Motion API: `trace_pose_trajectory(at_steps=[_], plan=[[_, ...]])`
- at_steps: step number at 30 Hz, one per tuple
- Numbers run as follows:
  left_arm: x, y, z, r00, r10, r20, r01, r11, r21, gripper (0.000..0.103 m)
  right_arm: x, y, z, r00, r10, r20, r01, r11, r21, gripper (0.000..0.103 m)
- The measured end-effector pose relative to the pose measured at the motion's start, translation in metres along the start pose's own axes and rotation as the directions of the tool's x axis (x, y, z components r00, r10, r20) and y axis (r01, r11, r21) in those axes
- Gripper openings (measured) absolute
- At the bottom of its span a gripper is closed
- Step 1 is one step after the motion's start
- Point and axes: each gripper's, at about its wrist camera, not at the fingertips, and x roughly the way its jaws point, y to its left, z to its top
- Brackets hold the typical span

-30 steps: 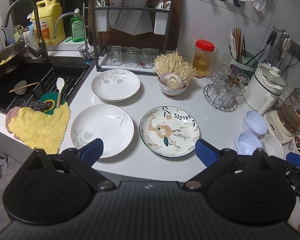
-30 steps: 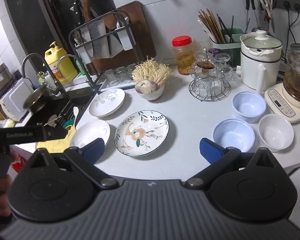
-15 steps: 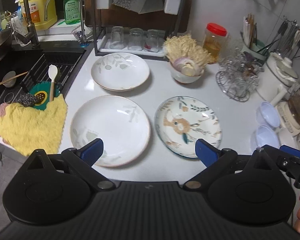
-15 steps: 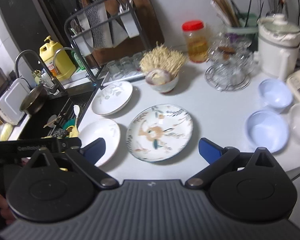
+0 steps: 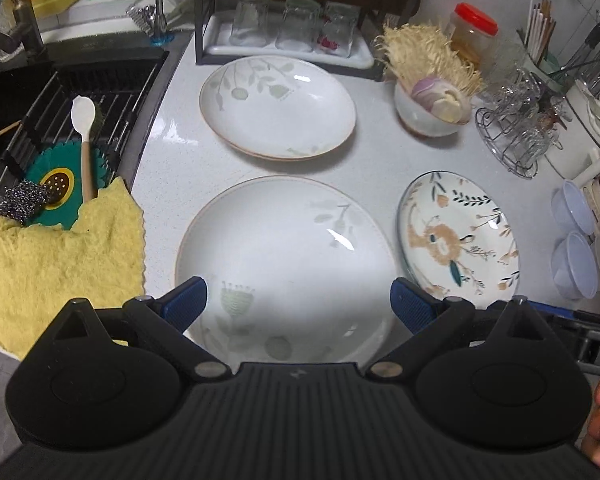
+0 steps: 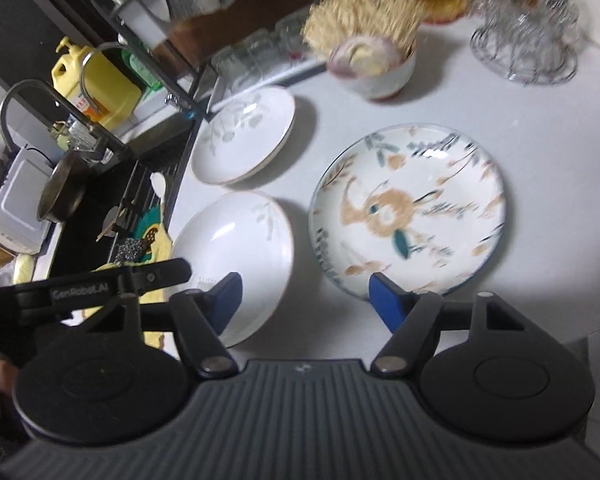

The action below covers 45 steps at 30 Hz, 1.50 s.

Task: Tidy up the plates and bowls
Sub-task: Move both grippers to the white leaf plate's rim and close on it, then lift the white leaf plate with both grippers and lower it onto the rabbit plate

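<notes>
A near white plate (image 5: 284, 256) lies on the white counter, a far white plate (image 5: 278, 106) behind it, and a flower-patterned plate (image 5: 458, 236) to the right. My left gripper (image 5: 298, 304) is open and empty, its jaws spread over the near plate's front edge. My right gripper (image 6: 304, 298) is open and empty, between the near white plate (image 6: 240, 256) and the patterned plate (image 6: 408, 208). The far white plate (image 6: 244, 134) sits behind. Two pale blue bowls (image 5: 574, 260) stand at the right edge.
A sink (image 5: 60, 92) with a yellow cloth (image 5: 52, 264) and spoon lies to the left. A bowl of mushrooms (image 5: 430, 108), a glass rack (image 5: 288, 28), a wire holder (image 5: 512, 132) and a jar (image 5: 474, 36) stand behind the plates.
Both grippers have moved forward and down toward the plates. The left one now sits over the near white plate; the right one has swung left toward the patterned plate.
</notes>
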Motion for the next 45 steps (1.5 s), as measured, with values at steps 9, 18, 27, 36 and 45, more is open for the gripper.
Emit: trace_pose_trajectory(at_steps=[9, 18, 27, 36, 45], plan=[[0.044, 0.051, 0.01, 0.997, -0.058, -0.055, 0.057, 0.998, -0.013, 0.098, 0.057, 0.02, -0.012, 0.993, -0.006, -0.12, 0.011, 0.999, 0.041, 0.048], [0.074, 0.073, 0.019, 0.992, -0.087, -0.087, 0.089, 0.996, 0.016, 0.076, 0.083, 0.025, -0.015, 0.992, -0.093, -0.087, 0.098, 0.993, 0.065, 0.037], [0.088, 0.086, 0.027, 0.991, -0.11, -0.081, 0.11, 0.994, 0.0, 0.045, 0.1, 0.029, -0.01, 0.989, -0.125, -0.085, 0.13, 0.99, 0.057, 0.017], [0.087, 0.094, 0.027, 0.981, -0.179, -0.075, 0.179, 0.984, -0.004, 0.035, 0.104, 0.037, -0.005, 0.985, -0.139, -0.101, 0.144, 0.989, 0.044, 0.016], [0.07, 0.099, 0.039, 0.974, -0.213, -0.075, 0.213, 0.977, -0.009, 0.035, 0.086, 0.049, 0.007, 0.989, -0.126, -0.083, 0.127, 0.992, 0.015, 0.016]])
